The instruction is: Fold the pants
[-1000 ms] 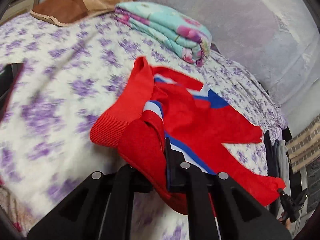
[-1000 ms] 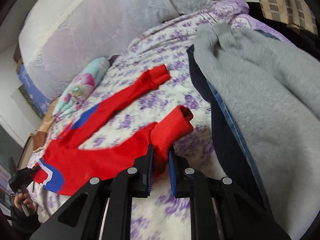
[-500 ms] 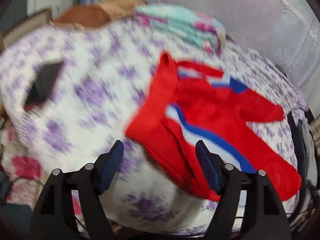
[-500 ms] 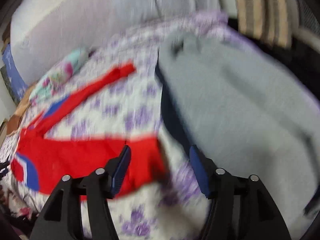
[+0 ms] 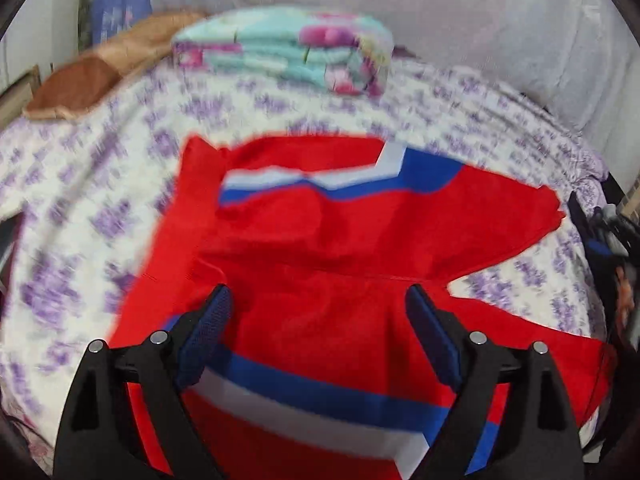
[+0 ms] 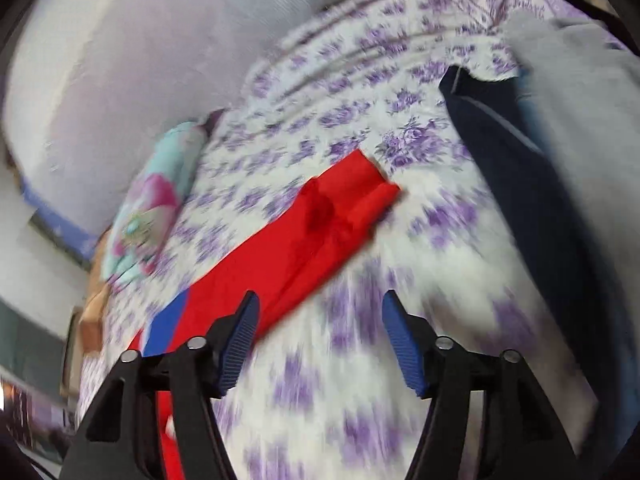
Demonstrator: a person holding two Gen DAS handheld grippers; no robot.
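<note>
The red pants [image 5: 320, 232], with blue and white stripes, lie loosely on the purple-flowered bed sheet [image 5: 80, 200]. My left gripper [image 5: 320, 300] hovers over their waist end, jaws wide and still opening. Red cloth lies below the gap and neither pad presses on it. In the right wrist view the two red legs [image 6: 320, 224] run side by side up toward the cuffs. My right gripper [image 6: 320, 308] hangs above the sheet beside them, jaws apart and closing a little. Only sheet shows between its pads, and the legs pass by its left finger. Both views are blurred.
A folded teal floral blanket [image 5: 288, 52] and a brown pillow [image 5: 92, 80] lie at the far end of the bed, against a pale grey padded wall [image 5: 480, 20]. A grey garment [image 6: 580, 140] on a dark navy one [image 6: 512, 152] covers the bed's right side.
Both grippers have let go of the red cloth and opened wide. The left now hangs over the pants' middle. The right has swung left from the grey garment; both legs now lie together.
</note>
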